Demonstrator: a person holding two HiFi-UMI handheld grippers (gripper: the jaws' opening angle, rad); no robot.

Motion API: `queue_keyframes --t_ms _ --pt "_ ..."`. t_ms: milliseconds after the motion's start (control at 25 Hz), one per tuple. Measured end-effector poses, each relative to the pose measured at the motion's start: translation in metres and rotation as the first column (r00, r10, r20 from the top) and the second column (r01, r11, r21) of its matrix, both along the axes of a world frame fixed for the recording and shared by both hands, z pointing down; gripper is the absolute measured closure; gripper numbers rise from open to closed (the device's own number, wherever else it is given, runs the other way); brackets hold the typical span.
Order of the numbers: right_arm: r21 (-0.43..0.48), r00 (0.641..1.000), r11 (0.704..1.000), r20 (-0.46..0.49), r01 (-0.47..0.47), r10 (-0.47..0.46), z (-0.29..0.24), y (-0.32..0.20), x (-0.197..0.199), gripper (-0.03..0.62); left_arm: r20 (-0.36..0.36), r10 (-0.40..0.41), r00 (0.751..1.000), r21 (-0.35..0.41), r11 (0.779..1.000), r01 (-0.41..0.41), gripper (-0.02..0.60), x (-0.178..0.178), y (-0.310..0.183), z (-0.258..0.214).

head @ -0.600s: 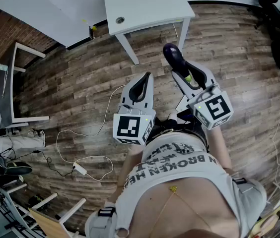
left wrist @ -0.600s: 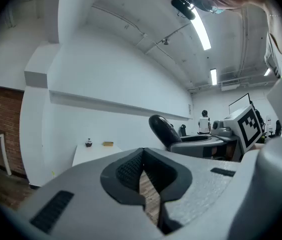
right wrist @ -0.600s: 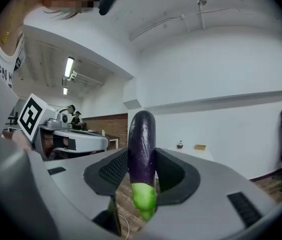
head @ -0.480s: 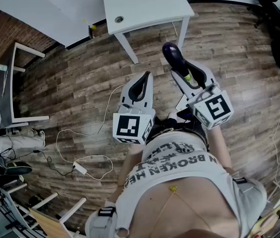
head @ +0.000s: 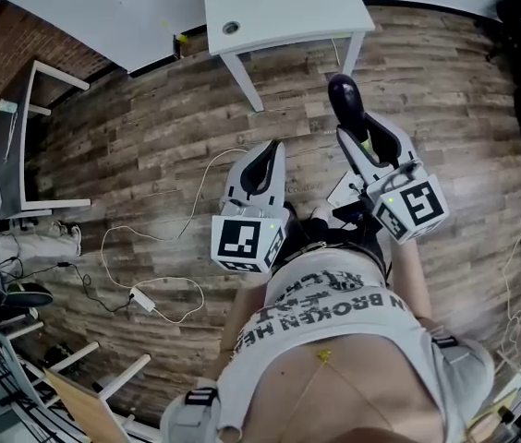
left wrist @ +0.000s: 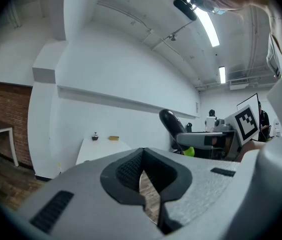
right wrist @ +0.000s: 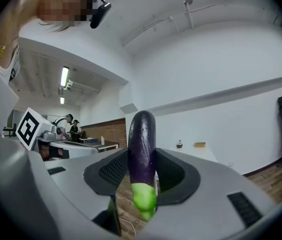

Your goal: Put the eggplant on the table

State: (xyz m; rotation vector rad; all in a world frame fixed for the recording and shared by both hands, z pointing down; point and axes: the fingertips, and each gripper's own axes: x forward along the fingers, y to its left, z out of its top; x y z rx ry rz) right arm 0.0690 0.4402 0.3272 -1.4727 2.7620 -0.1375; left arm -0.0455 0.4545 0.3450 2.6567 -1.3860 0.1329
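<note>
Right gripper (head: 360, 135) clenched on the eggplant (head: 345, 98): in the right gripper view both pads pressed the purple body from either side, the rounded dark end stood out past the jaw tips and the green stem end sat back toward the gripper body. Left gripper (head: 262, 155) clamped shut with nothing between its jaws; only a sliver of floor showed beneath the meeting pads in the left gripper view. In the head view the eggplant sat upper right of centre, over the wood floor (head: 150, 146), below the near right leg of the white surface (head: 279, 3) that filled the top centre of the frame. The eggplant was clear of the surface, not above it and not touching it. Two small items stood far back on the surface in the right gripper view, too small to identify. Judged progress: pick-up done, grip looked secure, carry only partly done. Left to do: bring the right gripper over the surface, lower the eggplant until it rests there, release, withdraw. The left gripper appeared to have no part in this step.
</note>
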Motion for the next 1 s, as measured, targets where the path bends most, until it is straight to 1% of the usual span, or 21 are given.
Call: queue_keyframes --t_ms 160,360,520,680,840,1000 --pt "0.003 1.0 1.0 0.003 -0.021 0.021 -0.002 -0.014 0.001 0.427 0.001 -0.008 1.0 -0.013 1.0 0.008 0.575 -0.009 -0.013 0.005" --pt "0.01 1.0 1.0 -0.006 -0.028 0.028 -0.005 -0.047 -0.008 0.427 -0.014 0.011 1.0 0.005 1.0 -0.011 0.575 -0.015 -0.053 0.0" --pt "0.037 0.999 0.999 -0.038 -0.037 0.038 -0.014 -0.081 -0.023 0.427 -0.042 0.074 0.996 0.003 0.997 -0.074 0.575 -0.012 -0.097 -0.001" --pt "0.047 0.996 0.997 -0.059 -0.065 0.068 -0.016 -0.117 -0.037 0.427 -0.049 0.135 0.99 0.02 0.991 -0.134 0.575 -0.013 -0.139 -0.007" --pt "0.046 0.995 0.996 -0.056 -0.082 0.085 -0.018 -0.152 -0.054 0.427 -0.052 0.175 0.983 0.037 0.984 -0.173 0.575 -0.021 -0.175 -0.014" --pt "0.046 0.993 0.994 -0.065 -0.099 0.102 -0.019 -0.181 -0.068 0.427 -0.054 0.206 0.977 0.031 0.978 -0.205 0.575 -0.03 -0.204 -0.014"
